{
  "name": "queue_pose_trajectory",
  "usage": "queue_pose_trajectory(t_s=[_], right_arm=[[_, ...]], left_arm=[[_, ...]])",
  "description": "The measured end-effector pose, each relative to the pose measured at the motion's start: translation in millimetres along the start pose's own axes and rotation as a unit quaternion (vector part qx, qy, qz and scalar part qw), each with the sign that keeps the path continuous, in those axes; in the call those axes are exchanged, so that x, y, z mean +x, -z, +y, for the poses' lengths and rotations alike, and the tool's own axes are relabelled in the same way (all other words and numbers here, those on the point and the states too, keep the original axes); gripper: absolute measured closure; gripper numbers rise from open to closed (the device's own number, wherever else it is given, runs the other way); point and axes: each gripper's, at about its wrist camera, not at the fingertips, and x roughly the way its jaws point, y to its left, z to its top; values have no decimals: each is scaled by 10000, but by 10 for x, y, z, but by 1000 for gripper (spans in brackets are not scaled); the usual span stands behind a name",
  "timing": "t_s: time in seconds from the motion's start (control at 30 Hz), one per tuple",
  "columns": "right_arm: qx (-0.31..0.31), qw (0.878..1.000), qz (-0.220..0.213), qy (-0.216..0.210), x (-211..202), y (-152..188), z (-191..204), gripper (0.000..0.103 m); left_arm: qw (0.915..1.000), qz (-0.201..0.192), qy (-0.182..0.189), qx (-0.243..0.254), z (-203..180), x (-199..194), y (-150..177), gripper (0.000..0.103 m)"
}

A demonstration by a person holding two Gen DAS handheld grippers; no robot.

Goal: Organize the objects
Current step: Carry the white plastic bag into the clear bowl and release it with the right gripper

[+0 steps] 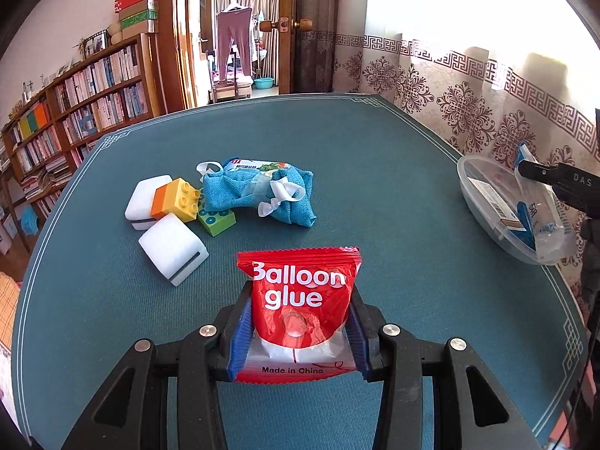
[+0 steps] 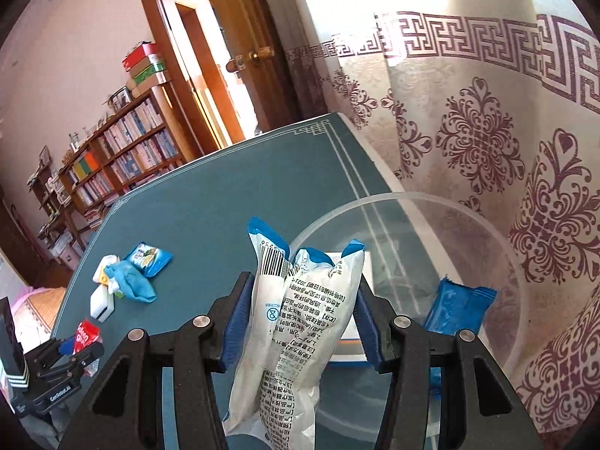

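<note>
My left gripper (image 1: 300, 296) is shut on a red "Balloon glue" packet (image 1: 300, 300), held upright over the teal table (image 1: 393, 187). The right gripper (image 2: 304, 281) is shut on a white and blue printed sachet (image 2: 296, 341), which hangs beside the near rim of a clear plastic tub (image 2: 375, 202). Inside the tub lie a blue packet (image 2: 461, 307) and a white box (image 2: 356, 341). In the left wrist view the tub (image 1: 472, 187) stands at the table's right edge, with the sachet (image 1: 543, 213) hanging over it. The right wrist view shows the left gripper (image 2: 80, 341) low at left.
A pile sits left of the table's middle: two white sponge blocks (image 1: 172, 251), an orange and yellow brick (image 1: 176, 198), a green brick (image 1: 217, 219) and a blue cloth (image 1: 262, 195) around a printed packet. A patterned curtain (image 1: 468, 105) hangs behind the tub. A bookshelf (image 1: 86, 112) stands at left.
</note>
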Motion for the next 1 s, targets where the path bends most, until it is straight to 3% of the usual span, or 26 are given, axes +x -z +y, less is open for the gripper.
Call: queue_pose_trajectory(t_s=[0.3, 1.0], right_arm=[[-107, 9976, -125, 670, 221, -166, -264, 50], [-136, 9957, 180, 897, 574, -253, -462, 50]], left_arm=[[9999, -21, 91, 111, -152, 22, -60, 56], [9998, 39, 146, 163, -215, 52, -39, 56]])
